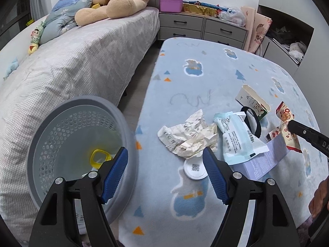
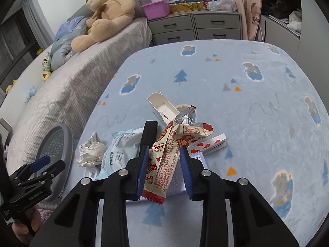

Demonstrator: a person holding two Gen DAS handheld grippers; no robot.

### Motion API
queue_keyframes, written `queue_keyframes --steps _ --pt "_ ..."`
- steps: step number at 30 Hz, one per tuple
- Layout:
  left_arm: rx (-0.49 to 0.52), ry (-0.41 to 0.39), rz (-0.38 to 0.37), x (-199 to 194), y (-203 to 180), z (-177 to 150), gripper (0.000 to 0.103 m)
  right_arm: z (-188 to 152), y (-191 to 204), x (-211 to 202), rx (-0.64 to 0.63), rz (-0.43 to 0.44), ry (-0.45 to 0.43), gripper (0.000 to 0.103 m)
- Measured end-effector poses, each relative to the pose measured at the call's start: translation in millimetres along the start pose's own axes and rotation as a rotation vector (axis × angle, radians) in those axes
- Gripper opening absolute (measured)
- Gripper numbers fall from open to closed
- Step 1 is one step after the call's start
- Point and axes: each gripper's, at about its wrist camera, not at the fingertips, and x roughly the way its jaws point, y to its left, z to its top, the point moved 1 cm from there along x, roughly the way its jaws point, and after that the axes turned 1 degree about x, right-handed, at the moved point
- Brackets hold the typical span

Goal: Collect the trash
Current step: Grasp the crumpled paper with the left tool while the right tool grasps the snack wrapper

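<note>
My right gripper (image 2: 164, 148) is shut on a cream and red snack wrapper (image 2: 164, 164), which hangs between the blue pads above the trash pile; the left wrist view shows the same wrapper (image 1: 287, 123) at the far right. On the blue rug (image 1: 195, 205) lie crumpled paper (image 1: 189, 135), a blue-white packet (image 1: 236, 138), an opened small carton (image 1: 253, 100), a black band (image 1: 253, 121), a round white lid (image 1: 194, 168) and a pale sheet (image 1: 265, 158). My left gripper (image 1: 164, 152) stands open beside the grey perforated bin (image 1: 61, 123), gripping nothing.
A yellow ring (image 1: 99, 157) lies inside the bin. A bed (image 1: 82, 61) with a large teddy bear (image 1: 119, 2) runs along the left. Grey drawers (image 1: 201, 28) stand at the back. A red-and-white small box (image 2: 207, 144) and a silver wrapper (image 2: 185, 115) lie by the pile.
</note>
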Motion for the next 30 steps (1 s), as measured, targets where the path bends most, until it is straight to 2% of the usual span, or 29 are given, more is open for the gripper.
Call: queue_keyframes --steps 6,19,25,30 --pt "0.014 0.040 -0.055 17 -16 11 0.072 1 -5 -3 0.007 0.016 -0.003 0.030" --pt "0.005 0.130 -0.068 64 -28 18 0.072 2 -9 -2 0.010 0.044 0.001 0.030" --pt "-0.013 0.129 -0.085 72 -25 20 0.072 1 -8 -1 0.007 0.049 0.005 0.030" --pt "0.000 0.112 -0.097 70 -26 20 0.060 0 -8 0 0.005 0.049 0.007 0.030"
